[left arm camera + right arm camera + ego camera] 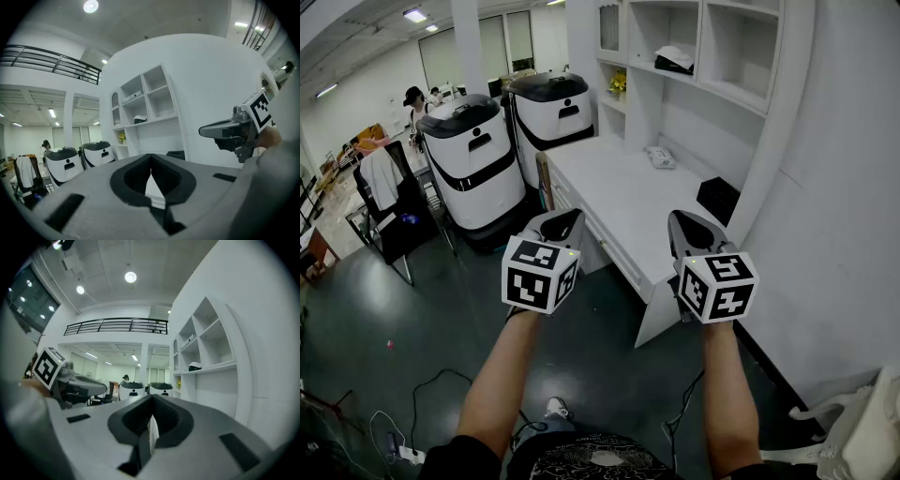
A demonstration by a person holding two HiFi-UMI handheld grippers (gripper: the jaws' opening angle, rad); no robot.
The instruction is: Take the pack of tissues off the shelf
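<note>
A white pack lying on something black (675, 58) rests on the lower shelf of the white wall unit (741, 98); it looks like the tissues. The same pack (139, 119) shows small in the left gripper view and also in the right gripper view (194, 366). My left gripper (565, 219) and right gripper (682, 221) are held side by side in front of the white desk (609, 202), well short of the shelf. Both have their jaws together with nothing between them. From each gripper view, the left gripper (150, 155) and the right gripper (152, 397) point toward the shelf.
A small white item (660, 157) and a black box (717, 199) lie on the desk. Yellow flowers (619, 82) stand on a lower shelf. Two white and black machines (473, 159) are parked left of the desk. A chair with clothes (389, 197) and a person (414, 98) are farther left.
</note>
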